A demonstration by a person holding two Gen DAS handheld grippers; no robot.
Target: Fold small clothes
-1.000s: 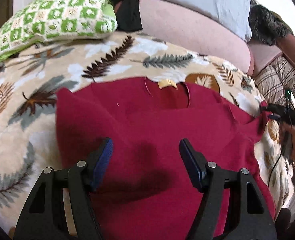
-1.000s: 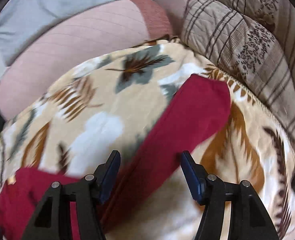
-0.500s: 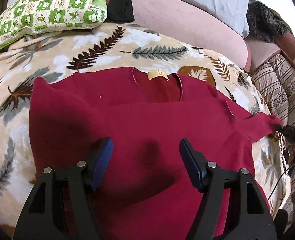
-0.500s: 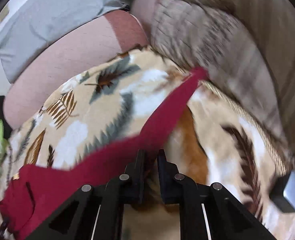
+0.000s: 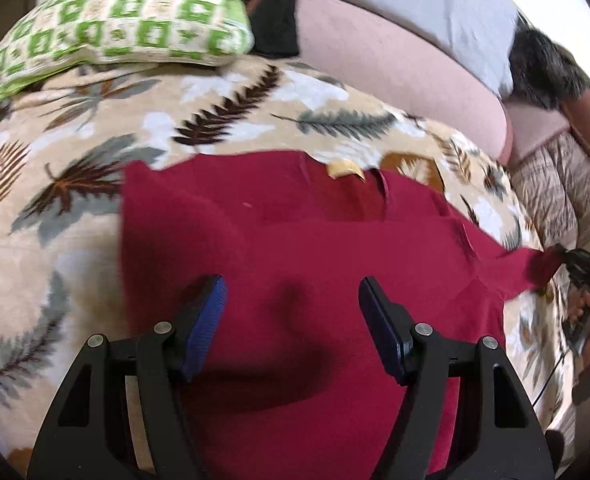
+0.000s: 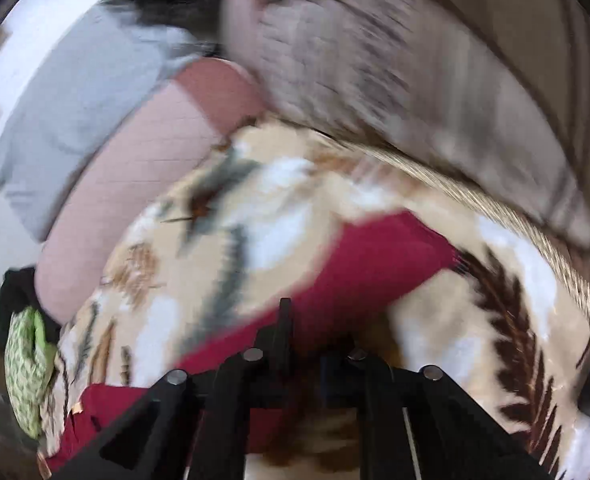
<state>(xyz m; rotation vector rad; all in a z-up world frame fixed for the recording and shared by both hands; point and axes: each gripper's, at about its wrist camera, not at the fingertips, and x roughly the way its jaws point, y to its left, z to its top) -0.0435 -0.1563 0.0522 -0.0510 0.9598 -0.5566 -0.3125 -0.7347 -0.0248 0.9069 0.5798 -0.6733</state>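
On the leaf-print blanket [image 5: 75, 128]: red sweater [image 5: 295, 240] lies flat, neck tag away from camera. Left hand-held gripper [image 5: 293, 300] hovers over the sweater body, jaws spread wide, holding nothing. Right hand-held gripper [image 6: 295, 320] is clamped onto the sleeve [image 6: 359, 264]; view blurred.

The left wrist view looks forward and down from close above the red top [image 5: 295, 248], facing the pink sofa back [image 5: 395, 64] and green pillow [image 5: 115, 28]. The right wrist view, blurred, sits low at the garment's sleeve [image 6: 367, 264], facing the same sofa back and a striped cushion [image 6: 435, 80]. Both share the leaf-print blanket [image 5: 75, 152], the red top and the pillow
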